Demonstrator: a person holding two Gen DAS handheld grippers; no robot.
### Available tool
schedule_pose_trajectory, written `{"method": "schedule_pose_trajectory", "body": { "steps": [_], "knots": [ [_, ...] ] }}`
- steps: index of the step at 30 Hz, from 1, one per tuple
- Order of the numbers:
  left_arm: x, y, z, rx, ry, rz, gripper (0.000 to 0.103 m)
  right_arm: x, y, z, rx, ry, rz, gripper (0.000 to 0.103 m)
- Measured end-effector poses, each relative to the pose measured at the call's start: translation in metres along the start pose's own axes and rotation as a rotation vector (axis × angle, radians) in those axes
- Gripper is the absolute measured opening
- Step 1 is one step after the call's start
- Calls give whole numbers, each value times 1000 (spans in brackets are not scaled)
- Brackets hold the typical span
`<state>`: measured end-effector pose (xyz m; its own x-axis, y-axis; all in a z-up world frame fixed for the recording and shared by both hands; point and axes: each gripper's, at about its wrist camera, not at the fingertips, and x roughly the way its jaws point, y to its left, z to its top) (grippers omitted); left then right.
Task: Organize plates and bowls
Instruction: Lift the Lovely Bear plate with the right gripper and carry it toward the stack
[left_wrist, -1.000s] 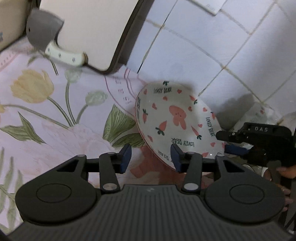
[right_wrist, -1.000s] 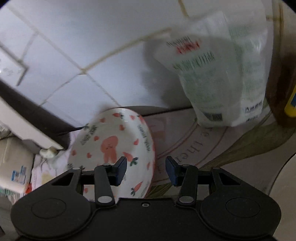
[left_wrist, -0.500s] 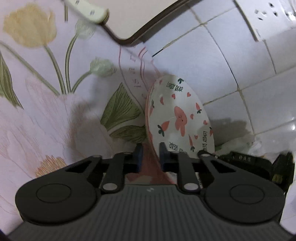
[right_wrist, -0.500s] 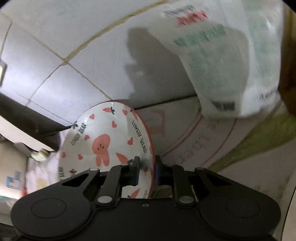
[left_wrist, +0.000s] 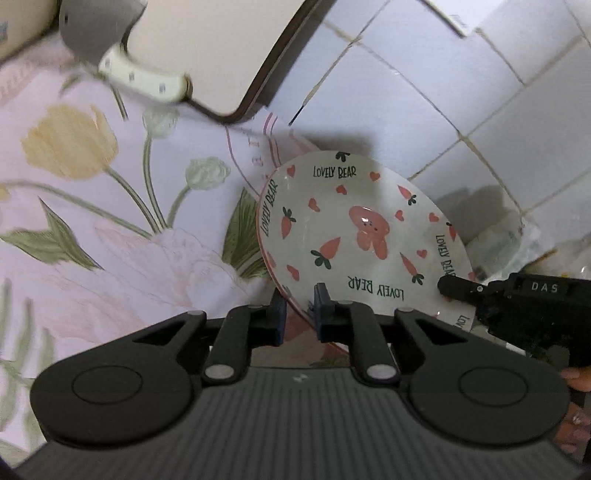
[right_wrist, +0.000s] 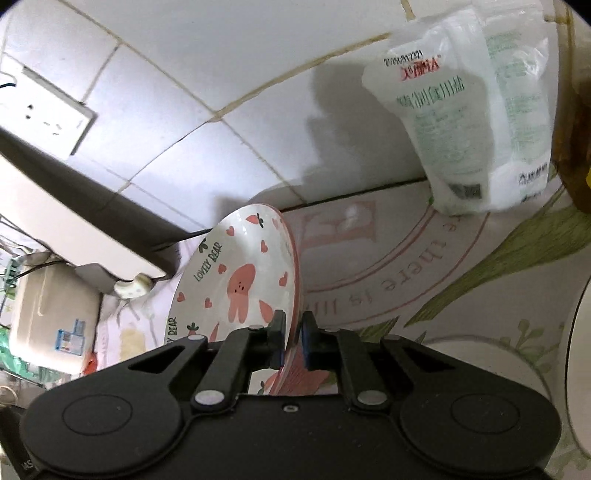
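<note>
Both tools gripped the same plate (left_wrist: 362, 236), a white dish printed with a pink bear, carrots, hearts and the words "LOVELY BEAR", which stood tilted up off the surface (left_wrist: 110, 229) close to the tiled wall (left_wrist: 461, 92). In the left wrist view the left tool (left_wrist: 298, 314) had its two blue-padded fingers nearly closed, one on each side of the plate's near rim, pinching it. The right tool (left_wrist: 461, 288) showed at the right edge of that view as a black finger lying against the plate's right rim, its body marked with pale letters. In the right wrist view the right tool (right_wrist: 293, 339) was likewise drawn almost together on the rim of the plate (right_wrist: 240, 280), the patterned face turned to the left and the pink-lined edge running between the pads. The surface wore a floral cloth with a yellow tulip and green leaves. A cutting board (left_wrist: 207, 48) leaned at the far left, and a cleaver (left_wrist: 122, 51) with a cream handle lay against it. A white bag (right_wrist: 472, 122) with green and red printing stood against the wall at the far right, well apart from the plate, and a wall socket (right_wrist: 40, 114) sat at the far left of that view.
</note>
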<state>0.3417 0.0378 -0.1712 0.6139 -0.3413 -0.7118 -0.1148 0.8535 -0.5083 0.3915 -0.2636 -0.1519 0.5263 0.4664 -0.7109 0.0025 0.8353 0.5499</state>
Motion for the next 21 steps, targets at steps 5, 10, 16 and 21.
{"method": "schedule_pose_trajectory", "body": {
  "steps": [5, 10, 16, 21],
  "knots": [
    [-24, -11, 2, 54, -14, 27, 12, -24, -7, -11, 17, -5, 55, 14],
    [-50, -27, -3, 122, -35, 46, 13, -49, -7, -20, 9, -11, 86, 14],
    [-79, -43, -15, 201, -53, 57, 13, -82, -2, -41, -10, -17, 111, 15],
    [-98, -57, -28, 245, -48, 61, 13, -107, -10, -56, -7, -9, 137, 16]
  ]
}}
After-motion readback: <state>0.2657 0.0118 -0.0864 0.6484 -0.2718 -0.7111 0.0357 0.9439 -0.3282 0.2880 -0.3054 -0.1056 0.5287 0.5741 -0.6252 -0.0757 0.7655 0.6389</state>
